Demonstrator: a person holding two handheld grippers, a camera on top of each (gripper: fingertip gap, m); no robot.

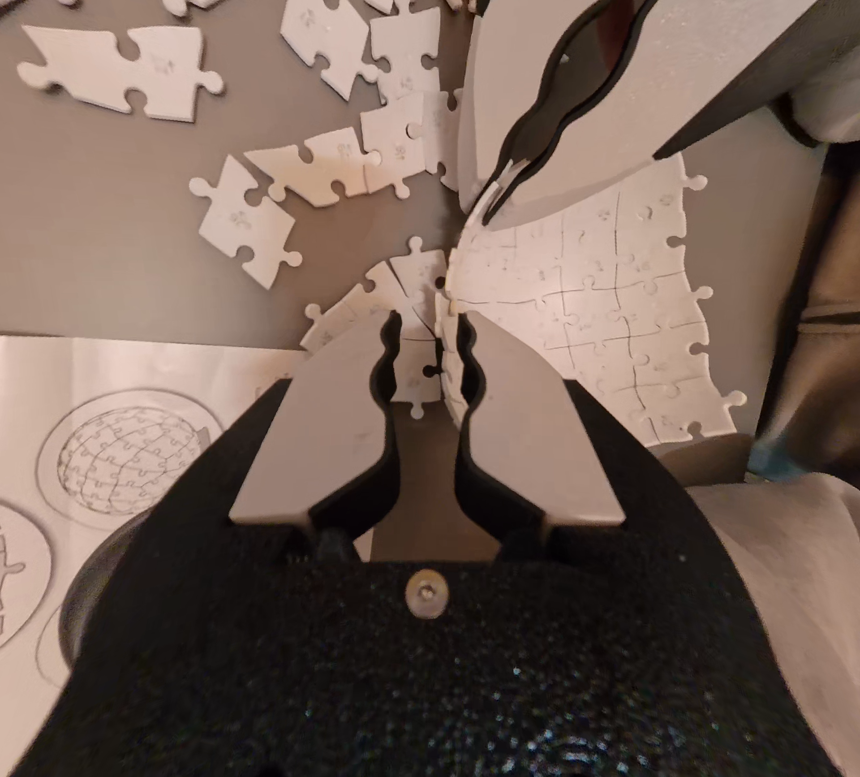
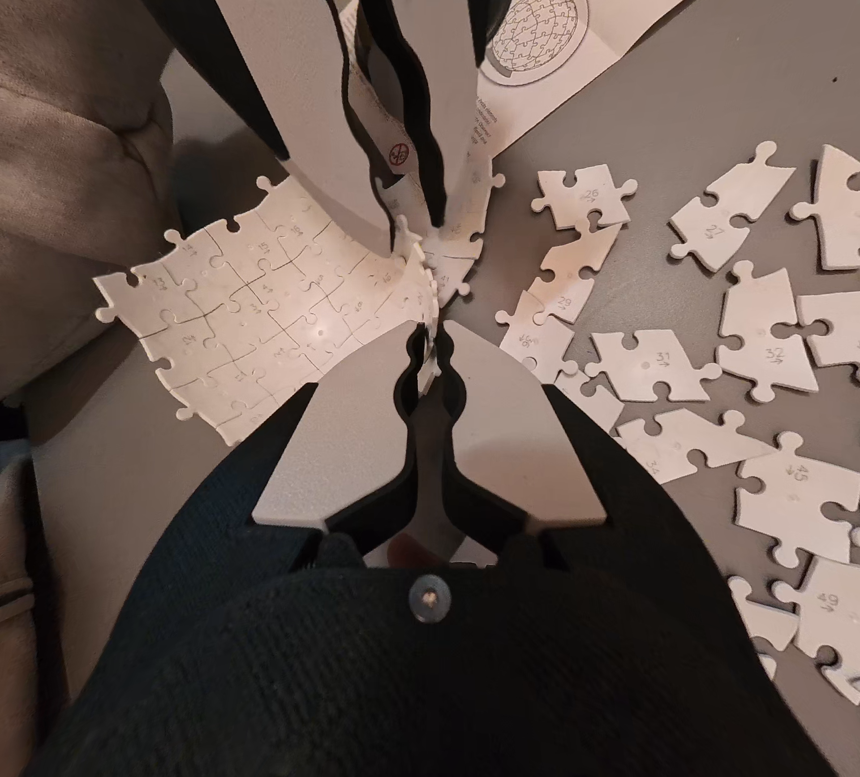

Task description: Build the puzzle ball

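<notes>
My left gripper (image 1: 430, 335) is down low over the grey table (image 1: 116, 205), its jaws parted by a narrow gap, and the rim of the half-built puzzle ball (image 1: 605, 312) runs right between the tips; I can see the right-hand finger (image 1: 470, 363) lying against the curved edge, but whether the two pads actually pinch it I cannot tell. The ball section is a curved white shell of joined pieces, bowl side facing me, fanning out to the right of my left tool. A smaller curved strip of joined pieces (image 1: 409, 303) sits just to the left of that same rim, partly behind my left finger, meeting the shell at the seam. My right gripper (image 2: 435, 331) comes in from the opposite side, jaws squeezed almost together on the shell's rim, and a sliver of white edge shows between the pads, so it has hold of the puzzle ball there. In the right wrist view the shell (image 2: 242, 312) spreads to the left of my tips, and the left gripper (image 2: 414, 214) points in from the top, the two tools nearly tip to tip across the seam. Loose white pieces (image 2: 698, 363) lie scattered flat on the table to one side, well apart from the tips, and a printed instruction sheet (image 2: 581, 56) with a sphere drawing lies beyond the left gripper.
</notes>
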